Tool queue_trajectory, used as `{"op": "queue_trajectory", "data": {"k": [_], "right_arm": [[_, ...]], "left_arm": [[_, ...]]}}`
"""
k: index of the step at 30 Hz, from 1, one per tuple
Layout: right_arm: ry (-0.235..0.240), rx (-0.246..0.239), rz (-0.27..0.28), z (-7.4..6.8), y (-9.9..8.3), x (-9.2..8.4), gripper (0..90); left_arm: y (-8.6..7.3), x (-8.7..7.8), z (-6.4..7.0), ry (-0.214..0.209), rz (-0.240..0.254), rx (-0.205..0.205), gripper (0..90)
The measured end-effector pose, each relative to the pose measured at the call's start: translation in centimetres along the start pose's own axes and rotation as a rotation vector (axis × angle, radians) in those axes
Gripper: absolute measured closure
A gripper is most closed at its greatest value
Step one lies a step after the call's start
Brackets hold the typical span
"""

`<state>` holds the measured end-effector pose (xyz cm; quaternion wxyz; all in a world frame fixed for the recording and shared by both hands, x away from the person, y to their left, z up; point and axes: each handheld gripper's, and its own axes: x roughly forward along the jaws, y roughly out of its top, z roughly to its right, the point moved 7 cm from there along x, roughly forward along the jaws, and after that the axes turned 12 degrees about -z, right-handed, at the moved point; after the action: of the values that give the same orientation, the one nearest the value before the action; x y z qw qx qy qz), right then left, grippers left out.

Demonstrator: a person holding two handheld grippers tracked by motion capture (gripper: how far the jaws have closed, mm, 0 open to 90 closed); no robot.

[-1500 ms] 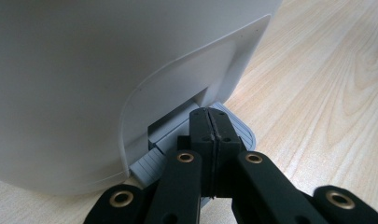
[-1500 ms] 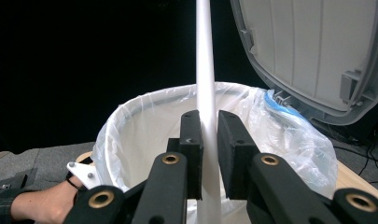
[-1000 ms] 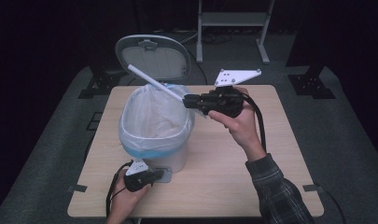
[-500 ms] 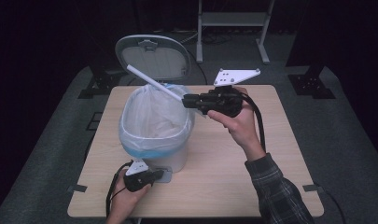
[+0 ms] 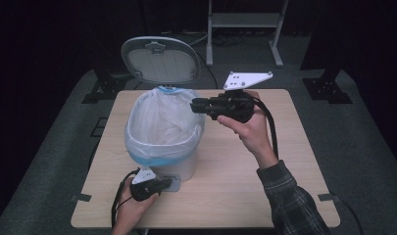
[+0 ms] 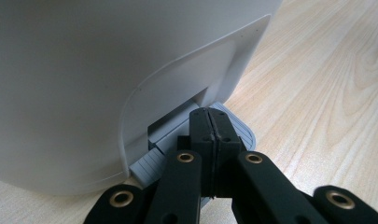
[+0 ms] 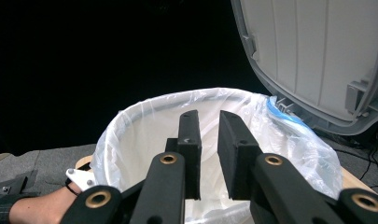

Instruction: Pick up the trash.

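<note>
At the bin's foot, the closed left gripper [image 6: 210, 122] pressed the stiff pedal [image 6: 238, 128]; right gripper [image 7: 209, 123], slightly parted, empty, hung over the flimsy, slippery liner [image 5: 161, 122], best pinched at its rim.

You see a white bin [image 5: 164, 161] with a grey pedal [image 6: 233, 128], a clear blue-edged liner [image 5: 161, 122], and beside it your plaid sleeve [image 5: 291, 200].

Empty fingers [image 7: 209, 128] parted above lined bin [image 7: 144, 116], lid [image 7: 317, 56] up.

left tongs [image 5: 167, 184]: low, jaws pressed together | right tongs [image 5: 195, 105]: raised, jaws slightly parted
</note>
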<state>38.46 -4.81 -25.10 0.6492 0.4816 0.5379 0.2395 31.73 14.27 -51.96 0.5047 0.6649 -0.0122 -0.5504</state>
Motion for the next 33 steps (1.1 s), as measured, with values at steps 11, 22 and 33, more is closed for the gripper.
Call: {"op": "queue_trajectory", "data": {"k": [11, 22, 33], "right_arm": [[-0.015, 0.003, -0.004, 0.2, -0.3, -0.5, 76.9], [-0.052, 0.032, -0.02, 1.3, -2.4, -1.9, 75.1], [-0.098, 0.046, -0.047, 1.7, -5.0, -3.3, 73.8]], "left_arm": [[0.0, 0.0, 0.0, -0.001, 0.0, 0.0, 90.0], [0.0, 0.0, 0.0, 0.001, -0.001, 0.001, 90.0], [0.0, 0.0, 0.1, 0.003, -0.001, 0.001, 90.0]]}}
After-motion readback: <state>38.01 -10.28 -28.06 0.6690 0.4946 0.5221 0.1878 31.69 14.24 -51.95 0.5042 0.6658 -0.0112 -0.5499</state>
